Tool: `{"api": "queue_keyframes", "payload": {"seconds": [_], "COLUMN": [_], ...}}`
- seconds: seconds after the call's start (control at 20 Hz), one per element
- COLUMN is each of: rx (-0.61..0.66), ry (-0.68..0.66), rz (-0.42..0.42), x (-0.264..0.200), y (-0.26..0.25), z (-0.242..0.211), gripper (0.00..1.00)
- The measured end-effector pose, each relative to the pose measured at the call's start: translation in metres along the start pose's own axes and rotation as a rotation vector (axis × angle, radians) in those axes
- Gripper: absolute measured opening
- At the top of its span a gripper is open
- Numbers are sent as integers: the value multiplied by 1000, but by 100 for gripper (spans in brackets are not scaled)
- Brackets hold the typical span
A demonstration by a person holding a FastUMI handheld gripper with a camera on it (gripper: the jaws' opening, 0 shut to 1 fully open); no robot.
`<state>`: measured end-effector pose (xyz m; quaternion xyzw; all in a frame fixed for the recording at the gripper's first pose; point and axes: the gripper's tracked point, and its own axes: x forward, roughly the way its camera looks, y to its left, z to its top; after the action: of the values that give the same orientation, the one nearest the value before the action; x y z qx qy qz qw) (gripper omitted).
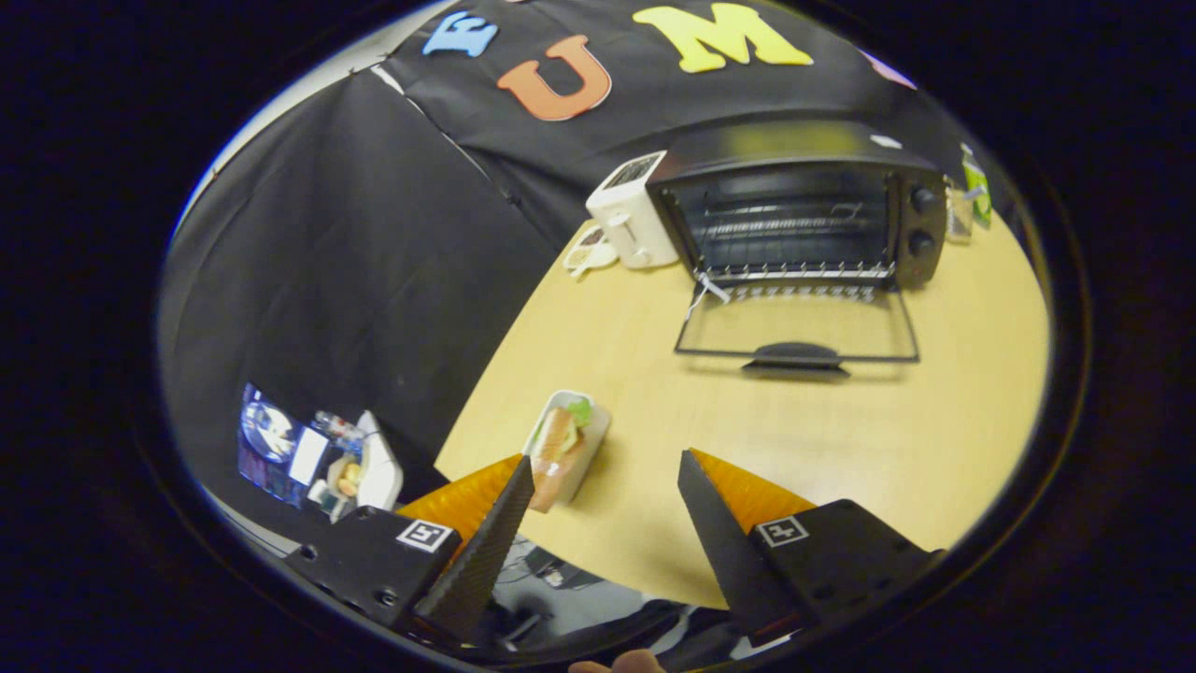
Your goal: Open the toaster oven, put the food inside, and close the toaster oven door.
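The black toaster oven (794, 210) stands at the back of the wooden table (841, 439). Its glass door (797, 329) lies folded down flat on the table, and the wire rack inside shows bare. A small white tray holding the food (563, 444), a sandwich with some green, rests near the table's front left edge. It sits just ahead of my left finger (500, 523), touching or nearly touching its tip. My gripper (605, 467) is open, with bare table between the fingers.
A white toaster (631, 213) stands left of the oven with a small dish (587, 250) beside it. Green cartons (972, 192) are right of the oven. Beyond the table's left edge lie a lit screen (276, 444) and clutter on the floor.
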<state>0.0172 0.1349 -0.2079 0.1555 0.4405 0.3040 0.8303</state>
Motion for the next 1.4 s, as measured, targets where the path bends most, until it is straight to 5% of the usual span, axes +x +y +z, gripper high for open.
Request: {"api": "queue_keyframes", "payload": {"seconds": [0.45, 0.6, 0.95, 1.15, 1.4], "rx": [263, 347, 390, 398, 431], "ry": [209, 264, 321, 301, 231], "rz": [142, 148, 147, 147, 206], "x": [73, 90, 92, 85, 48], "y": [24, 21, 21, 26, 42], "z": [-15, -15, -21, -15, 11], "gripper": [94, 84, 42, 33, 33]}}
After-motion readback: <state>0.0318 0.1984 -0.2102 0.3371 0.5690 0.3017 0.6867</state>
